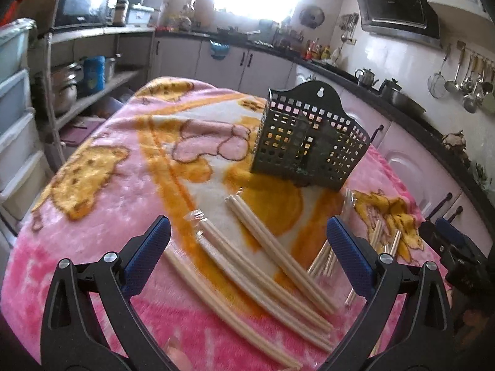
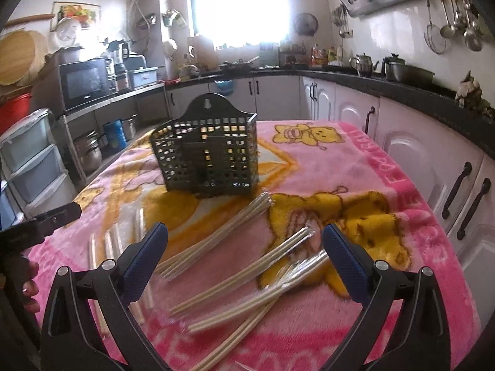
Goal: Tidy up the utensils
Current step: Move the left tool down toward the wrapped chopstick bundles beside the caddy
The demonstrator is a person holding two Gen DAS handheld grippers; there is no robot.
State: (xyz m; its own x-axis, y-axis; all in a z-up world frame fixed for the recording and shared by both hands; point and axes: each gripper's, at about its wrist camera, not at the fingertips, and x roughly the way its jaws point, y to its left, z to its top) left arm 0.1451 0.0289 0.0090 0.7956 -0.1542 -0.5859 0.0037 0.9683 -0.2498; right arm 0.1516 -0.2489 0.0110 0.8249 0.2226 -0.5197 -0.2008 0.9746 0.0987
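Bundles of pale wooden chopsticks in clear wrappers (image 2: 247, 262) lie scattered on the pink cartoon-print blanket (image 2: 386, 167). The dark perforated plastic holder (image 2: 207, 157) beyond looks empty. Left gripper (image 1: 247, 259) and right gripper (image 2: 244, 259) gape wide, holding nothing; sorting seems unstarted.

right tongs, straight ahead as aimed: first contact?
Likely the clear-wrapped bundles of pale wooden chopsticks lying between the open right tongs; the dark perforated plastic utensil basket stands beyond. Depth is unclear.
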